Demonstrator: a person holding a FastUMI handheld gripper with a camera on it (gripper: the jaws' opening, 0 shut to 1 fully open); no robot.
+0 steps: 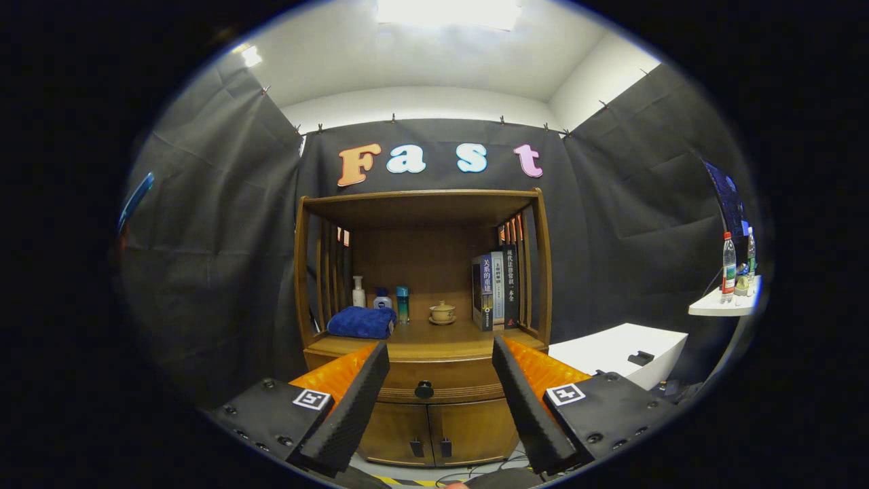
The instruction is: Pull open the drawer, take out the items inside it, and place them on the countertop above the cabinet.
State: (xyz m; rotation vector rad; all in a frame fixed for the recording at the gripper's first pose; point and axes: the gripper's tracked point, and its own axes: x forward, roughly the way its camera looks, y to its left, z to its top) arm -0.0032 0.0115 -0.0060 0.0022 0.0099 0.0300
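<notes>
Gripper view, gripper [441, 363] spread wide, wooden drawer [434, 384] closed, dark knob [424, 390].

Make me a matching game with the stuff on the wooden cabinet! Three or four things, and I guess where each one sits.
Things:
1. blue towel
2. teacup
3. books
4. drawer knob

Places:
A. between the fingers of the open gripper, beyond them
B. standing at the right end of the countertop
C. left end of the countertop, before the bottles
D. middle of the countertop

Pairs: 1-C, 2-D, 3-B, 4-A
</notes>
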